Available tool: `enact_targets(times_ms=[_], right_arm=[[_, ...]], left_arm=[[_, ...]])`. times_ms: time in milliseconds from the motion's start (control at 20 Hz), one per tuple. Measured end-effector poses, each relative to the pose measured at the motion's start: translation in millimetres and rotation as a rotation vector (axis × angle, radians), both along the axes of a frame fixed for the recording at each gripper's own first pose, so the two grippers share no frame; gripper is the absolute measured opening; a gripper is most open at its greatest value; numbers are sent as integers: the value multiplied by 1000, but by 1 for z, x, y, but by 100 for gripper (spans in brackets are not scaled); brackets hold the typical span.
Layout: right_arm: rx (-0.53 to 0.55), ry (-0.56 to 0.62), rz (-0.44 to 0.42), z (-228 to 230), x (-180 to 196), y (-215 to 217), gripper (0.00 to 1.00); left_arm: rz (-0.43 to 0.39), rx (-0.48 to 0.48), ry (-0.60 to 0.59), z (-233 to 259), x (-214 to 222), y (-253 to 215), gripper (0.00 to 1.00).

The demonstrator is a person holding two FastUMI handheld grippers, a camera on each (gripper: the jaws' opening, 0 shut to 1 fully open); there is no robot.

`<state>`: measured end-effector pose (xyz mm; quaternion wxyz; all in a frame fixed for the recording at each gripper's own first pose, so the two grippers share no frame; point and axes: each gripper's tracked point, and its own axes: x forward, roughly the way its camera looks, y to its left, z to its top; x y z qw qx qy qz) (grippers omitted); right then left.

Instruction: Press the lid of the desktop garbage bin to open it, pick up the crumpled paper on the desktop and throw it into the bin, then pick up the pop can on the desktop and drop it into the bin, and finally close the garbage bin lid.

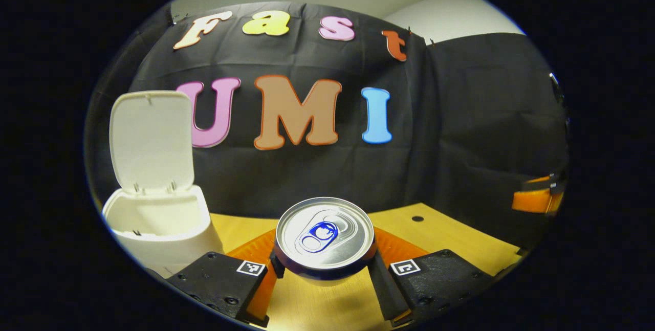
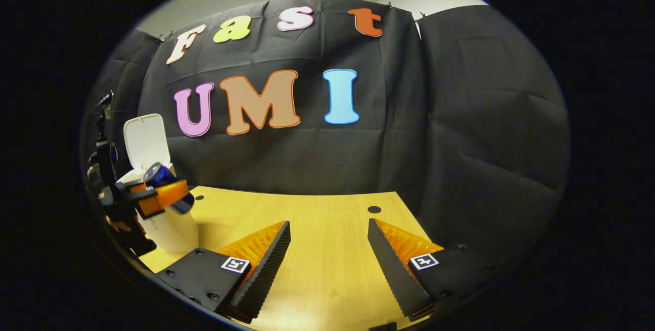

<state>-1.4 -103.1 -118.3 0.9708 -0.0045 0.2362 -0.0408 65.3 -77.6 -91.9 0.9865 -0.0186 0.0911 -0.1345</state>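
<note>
in the left gripper view the left gripper [image 1: 324, 268] sits nearest, its jaws closed in on the pop can [image 1: 324, 239], one finger pressing each side of the round body just under the rim. the can is smooth metal with a shiny silver top, a blue pull tab and a dark blue wall, and it hangs clear of the counter [image 1: 460, 246], throwing a soft shadow on the wood below. the finger blocks are matte and dark with small square printed markers, backed by ribbed orange plastic.

the counter is pale yellow wood with a fine grain and a small round dark hole toward its far right. to the left, a little farther back, stands the garbage bin [image 1: 169, 239], smooth white plastic with rounded corners. its lid [image 1: 152, 139] is tipped up on the rear hinge, almost upright, so the mouth is open. i cannot make out what lies inside.

in the right gripper view the right gripper [image 2: 327, 264] hovers over bare wood, its jaws spread wide with nothing between them, the inner faces cut in fine sawtooth ridges. far off to the left in that view the can is tilted in the other gripper's grip, just in front of the bin's open mouth.

behind everything hangs creased black cloth, with a pale wall above it.
</note>
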Motion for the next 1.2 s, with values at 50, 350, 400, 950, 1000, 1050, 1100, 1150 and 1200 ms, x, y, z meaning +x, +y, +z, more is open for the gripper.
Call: enact_targets(times_ms=[50, 350, 400, 950, 1000, 1050, 1100, 1150, 1200], right_arm=[[3, -3, 7, 0, 3, 3, 98], [20, -1, 54, -7, 11, 18, 98], [26, 0, 60, -8, 13, 20, 98], [29, 24, 73, -23, 16, 35, 98], [27, 25, 72, -24, 16, 34, 98], [27, 26, 71, -24, 15, 35, 98], [26, 25, 71, -23, 16, 36, 98], [26, 25, 71, -24, 15, 36, 98], [26, 24, 73, -23, 15, 37, 98]], left_arm=[[20, 2, -25, 13, 4, 9, 74], [208, 20, -132, 63, 18, 94, 73], [240, 33, -137, 65, 19, 109, 73], [543, 136, -102, 49, 13, 241, 81], [549, 138, -107, 49, 13, 243, 85], [546, 140, -111, 50, 13, 243, 92], [546, 141, -114, 53, 14, 243, 93], [546, 142, -117, 53, 14, 244, 93], [546, 141, -119, 55, 13, 244, 93]])
